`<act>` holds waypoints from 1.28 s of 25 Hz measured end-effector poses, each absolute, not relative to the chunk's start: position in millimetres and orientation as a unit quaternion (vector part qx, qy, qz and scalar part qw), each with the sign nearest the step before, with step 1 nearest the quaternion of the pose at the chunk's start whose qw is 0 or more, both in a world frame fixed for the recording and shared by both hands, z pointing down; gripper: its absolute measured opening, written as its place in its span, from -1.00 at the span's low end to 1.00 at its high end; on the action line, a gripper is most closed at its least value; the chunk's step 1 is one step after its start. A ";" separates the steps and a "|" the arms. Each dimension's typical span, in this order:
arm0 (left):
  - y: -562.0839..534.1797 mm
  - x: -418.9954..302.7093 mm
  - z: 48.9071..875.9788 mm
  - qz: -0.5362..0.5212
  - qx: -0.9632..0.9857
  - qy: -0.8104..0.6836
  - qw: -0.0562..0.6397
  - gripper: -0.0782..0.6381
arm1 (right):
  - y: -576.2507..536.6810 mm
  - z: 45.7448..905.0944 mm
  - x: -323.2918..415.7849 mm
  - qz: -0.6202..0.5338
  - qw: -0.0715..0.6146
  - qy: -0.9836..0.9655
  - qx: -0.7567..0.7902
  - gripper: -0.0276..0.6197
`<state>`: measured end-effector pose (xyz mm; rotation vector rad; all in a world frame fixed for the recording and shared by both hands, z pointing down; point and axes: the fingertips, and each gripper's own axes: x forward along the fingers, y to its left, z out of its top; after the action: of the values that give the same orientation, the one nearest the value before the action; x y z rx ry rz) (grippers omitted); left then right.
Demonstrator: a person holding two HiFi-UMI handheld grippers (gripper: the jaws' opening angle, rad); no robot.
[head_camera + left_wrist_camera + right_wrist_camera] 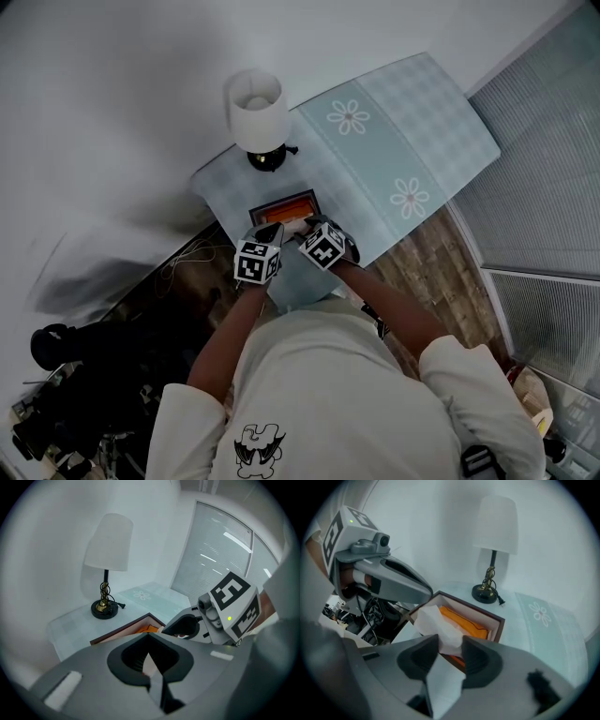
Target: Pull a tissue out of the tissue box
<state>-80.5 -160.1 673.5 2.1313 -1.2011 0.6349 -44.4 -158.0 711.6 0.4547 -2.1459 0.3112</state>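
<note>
The tissue box (281,202) is a dark brown open box with an orange pack inside, on the pale blue cloth near the lamp. A crumpled white tissue (436,625) sticks up from its near corner. My right gripper (450,644) is over that corner, open, with the tissue lying between its jaws. In the head view the right gripper (307,225) and left gripper (270,232) sit side by side at the box's near edge. In its own view the left gripper (149,639) is shut, with nothing seen in it, just short of the box (126,630).
A table lamp (256,112) with a white shade stands behind the box. The blue checked cloth (412,131) with flower prints runs off to the right. Dark clutter and cables (112,375) lie on the floor to the left, a white wall behind.
</note>
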 end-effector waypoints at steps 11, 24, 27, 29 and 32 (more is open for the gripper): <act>-154.9 -83.4 669.8 0.235 0.805 -0.454 0.301 -0.76 | -161.0 693.0 -38.0 0.146 0.417 -0.869 0.224 -0.86; -145.5 -84.6 626.3 0.195 0.814 -0.478 0.267 -0.76 | -141.1 655.2 -28.7 0.176 0.371 -0.880 0.239 -0.86; -142.5 -82.6 611.7 0.178 0.821 -0.476 0.261 -0.76 | -137.1 639.1 -25.9 0.185 0.351 -0.884 0.246 -0.86; -140.5 -80.5 600.6 0.169 0.827 -0.472 0.253 -0.76 | -134.6 626.0 -23.9 0.185 0.338 -0.888 0.251 -0.86; -136.1 -79.4 582.3 0.156 0.836 -0.468 0.240 -0.76 | -129.5 606.0 -22.7 0.183 0.319 -0.894 0.255 -0.86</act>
<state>-79.4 -136.1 582.3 2.2879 -1.2800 0.4276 -22.7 -129.5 606.0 0.6700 -2.3509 0.4820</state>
